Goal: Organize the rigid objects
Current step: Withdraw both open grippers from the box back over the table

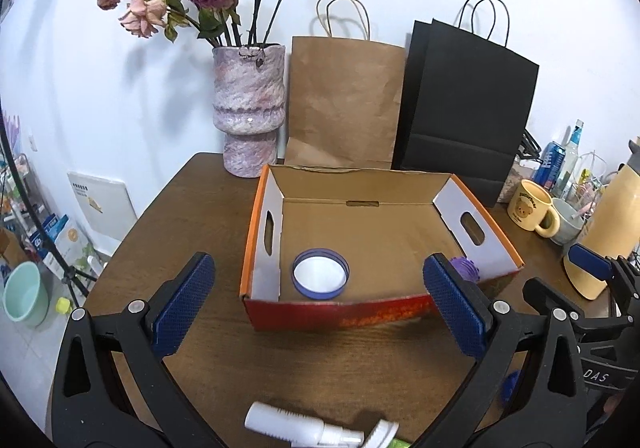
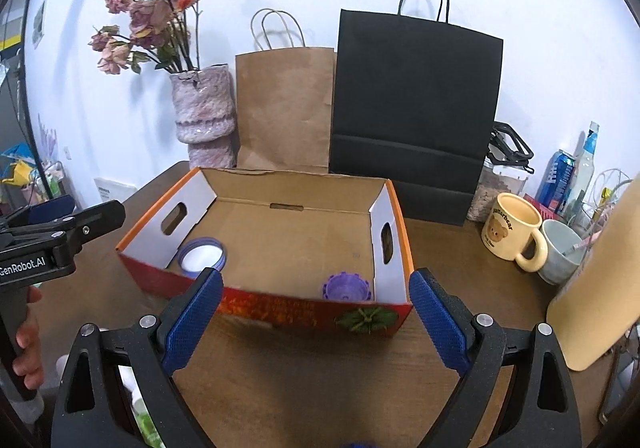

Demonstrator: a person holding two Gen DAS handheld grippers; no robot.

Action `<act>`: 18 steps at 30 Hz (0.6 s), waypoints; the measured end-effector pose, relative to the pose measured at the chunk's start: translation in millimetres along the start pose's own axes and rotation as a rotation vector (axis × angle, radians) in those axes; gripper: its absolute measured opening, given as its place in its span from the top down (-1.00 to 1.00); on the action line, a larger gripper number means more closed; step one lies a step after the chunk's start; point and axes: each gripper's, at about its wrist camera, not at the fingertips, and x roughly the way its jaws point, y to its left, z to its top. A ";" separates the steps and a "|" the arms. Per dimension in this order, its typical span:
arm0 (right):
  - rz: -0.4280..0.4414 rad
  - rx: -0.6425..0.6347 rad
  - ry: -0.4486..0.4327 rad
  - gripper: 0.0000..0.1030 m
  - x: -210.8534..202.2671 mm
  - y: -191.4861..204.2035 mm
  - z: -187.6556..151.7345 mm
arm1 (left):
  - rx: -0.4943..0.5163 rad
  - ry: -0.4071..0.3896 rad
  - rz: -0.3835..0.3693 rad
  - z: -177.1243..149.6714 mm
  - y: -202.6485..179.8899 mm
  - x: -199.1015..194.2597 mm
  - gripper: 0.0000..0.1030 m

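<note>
Cardboard makes up the open box (image 1: pixel 360 232), a shallow tray with a plain brown floor, white end walls cut with oval handle slots, orange rims and a red printed front wall. It sits near the middle of the dark wood-grain tabletop (image 1: pixel 200 216). Inside, a round purple-rimmed lid (image 1: pixel 320 275) with a white centre lies flat in the front left corner, and a small ridged purple cup (image 2: pixel 346 287) with a scalloped edge stands in the front right corner.

Both grippers have black plastic frames and blue cross-hatched rubber pads. The left gripper (image 1: pixel 320 308) hangs spread wide before the box, holding nothing; the right gripper (image 2: pixel 316 322) is likewise spread and empty.

Only the left view shows a white ribbed plastic bottle (image 1: pixel 296 426) lying at the near edge of the tabletop. Only the right view shows a green leafy print on the box front and a hand (image 2: pixel 30 352) gripping the other tool's handle.

Behind the box stand a mottled pink vase (image 1: pixel 250 108) of dried roses, a brown paper bag (image 1: pixel 344 100) and a black paper bag (image 1: pixel 468 104); a cream bear mug (image 2: pixel 512 228) sits toward the right edge.
</note>
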 end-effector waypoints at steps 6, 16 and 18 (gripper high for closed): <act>0.003 -0.003 -0.005 -0.89 -20.3 3.4 -11.8 | 0.010 -0.007 -0.002 -11.3 -2.3 -20.3 -1.00; -0.001 -0.005 0.029 -0.89 -52.3 4.0 -46.4 | 0.009 0.005 0.000 -39.9 3.7 -52.0 -1.00; -0.004 -0.005 0.034 -0.89 -57.7 3.2 -52.4 | 0.010 0.008 0.005 -45.1 5.4 -57.4 -1.00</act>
